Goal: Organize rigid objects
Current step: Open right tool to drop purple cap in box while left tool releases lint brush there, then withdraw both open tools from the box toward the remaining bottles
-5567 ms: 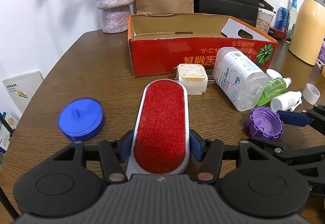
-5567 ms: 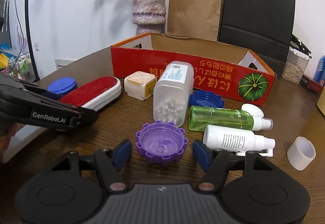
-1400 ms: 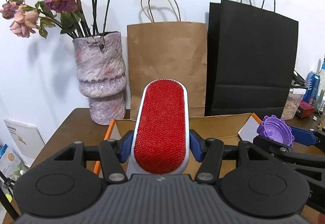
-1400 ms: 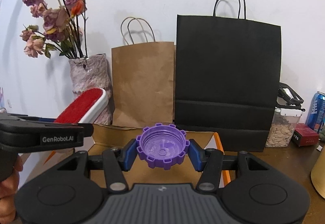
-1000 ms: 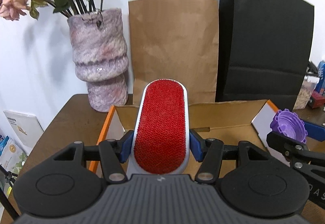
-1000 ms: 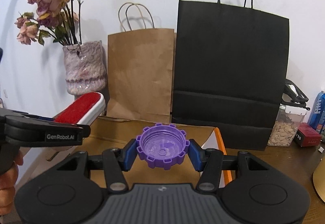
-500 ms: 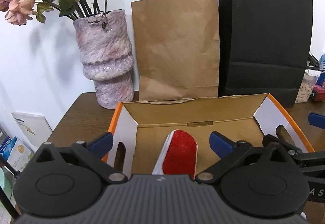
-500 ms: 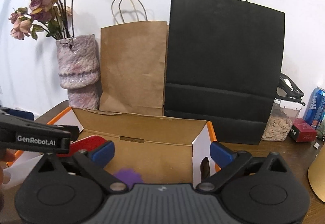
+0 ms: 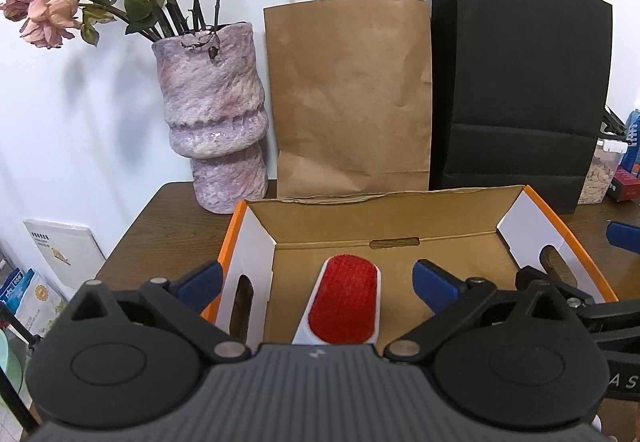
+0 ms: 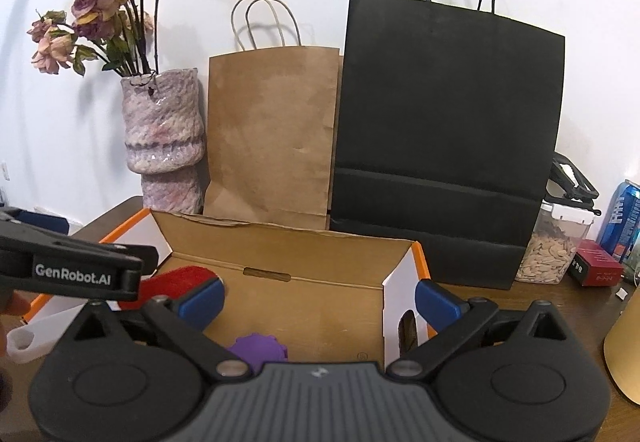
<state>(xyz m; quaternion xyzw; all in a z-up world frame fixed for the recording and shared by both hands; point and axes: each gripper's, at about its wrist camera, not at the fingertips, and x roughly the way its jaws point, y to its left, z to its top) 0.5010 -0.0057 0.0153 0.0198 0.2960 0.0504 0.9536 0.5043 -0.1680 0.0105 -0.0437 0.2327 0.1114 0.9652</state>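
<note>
The red and white lint brush (image 9: pixel 344 302) lies on the floor of the open orange cardboard box (image 9: pixel 400 213). My left gripper (image 9: pixel 316 278) hangs open and empty above it. In the right wrist view the purple lid (image 10: pixel 258 348) lies in the same box (image 10: pixel 280 242), partly hidden by my open, empty right gripper (image 10: pixel 320 298). The brush's red end (image 10: pixel 176 280) shows at the left there, behind the left gripper's arm. The right gripper's arm shows at the right edge of the left wrist view.
A purple stone vase (image 9: pixel 212 117) with dried roses, a brown paper bag (image 9: pixel 352 93) and a black paper bag (image 9: pixel 516 81) stand behind the box. A seed jar (image 10: pixel 552 246), a red packet (image 10: pixel 596 268) and a blue can (image 10: pixel 624 217) stand to the right.
Both grippers carried their objects up from the table over the box and opened. The brush and the purple lid dropped into the box. In the last half second little moved.
</note>
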